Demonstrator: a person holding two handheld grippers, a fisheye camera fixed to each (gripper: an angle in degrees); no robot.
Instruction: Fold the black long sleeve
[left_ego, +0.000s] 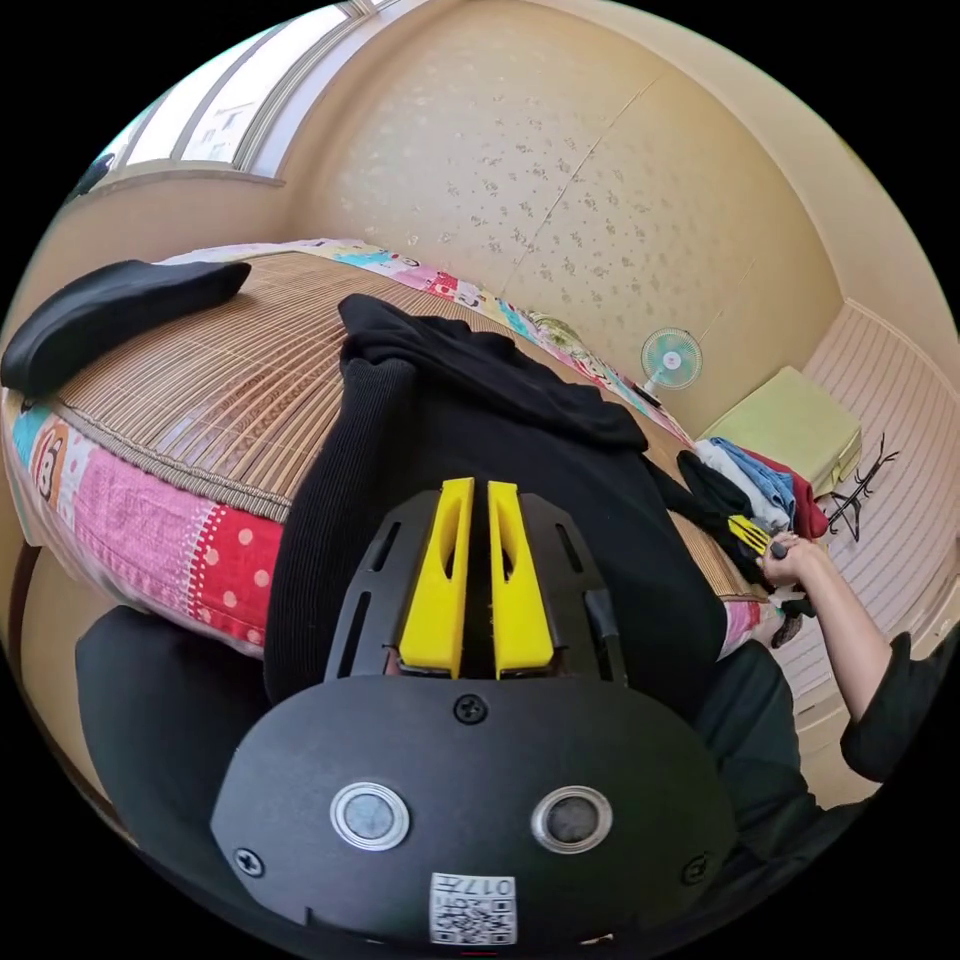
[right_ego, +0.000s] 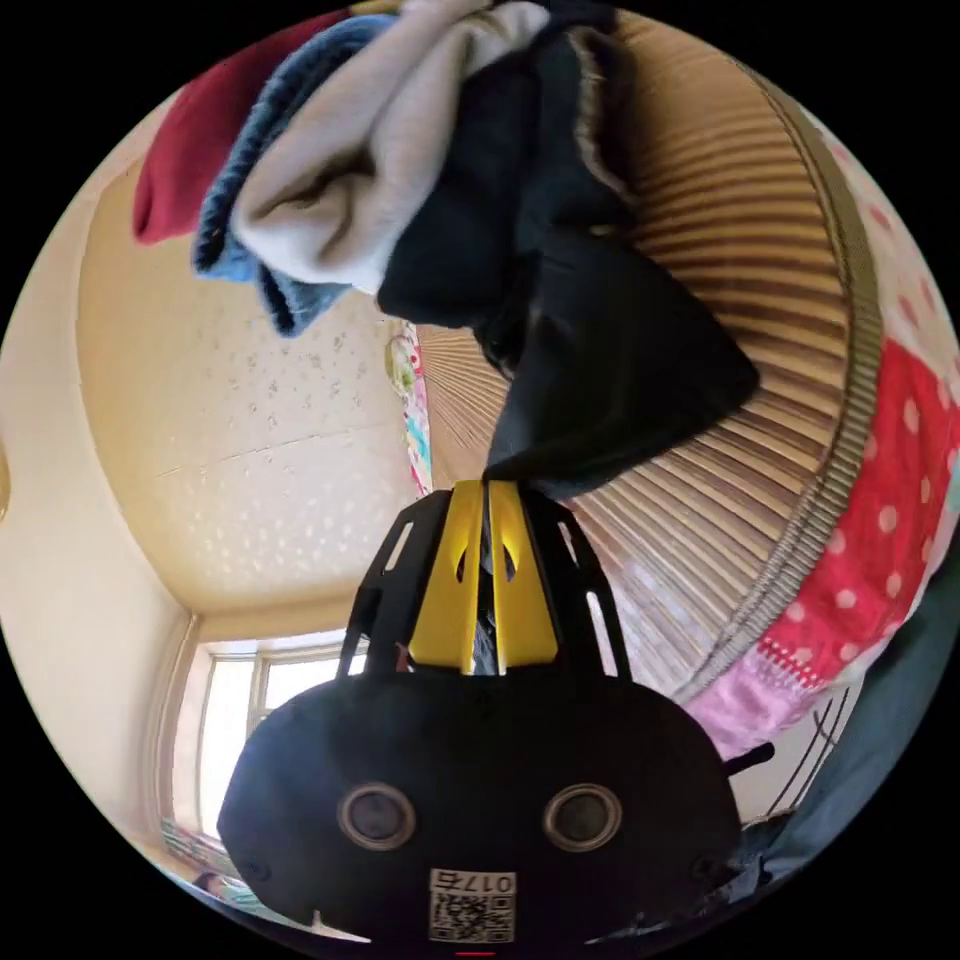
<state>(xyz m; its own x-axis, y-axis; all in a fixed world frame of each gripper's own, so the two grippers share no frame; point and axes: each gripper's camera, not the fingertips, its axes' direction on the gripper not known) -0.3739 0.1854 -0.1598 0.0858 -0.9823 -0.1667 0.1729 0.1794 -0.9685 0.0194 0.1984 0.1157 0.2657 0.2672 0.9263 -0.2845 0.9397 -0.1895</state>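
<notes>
Right gripper (right_ego: 487, 487) jaws clamped on black long sleeve (right_ego: 600, 370), left gripper (left_ego: 478, 490) jaws nearly together

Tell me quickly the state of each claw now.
Left claw: shut, over the black long sleeve.
Right claw: shut on dark cloth.

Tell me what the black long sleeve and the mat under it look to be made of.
The black long sleeve looks like a matte ribbed knit: fine parallel ridges run down its sleeve. The mat seems woven bamboo or reed: thin tan slats in rows with a bound edge, slightly glossy. Neither can be confirmed by sight alone.
</notes>
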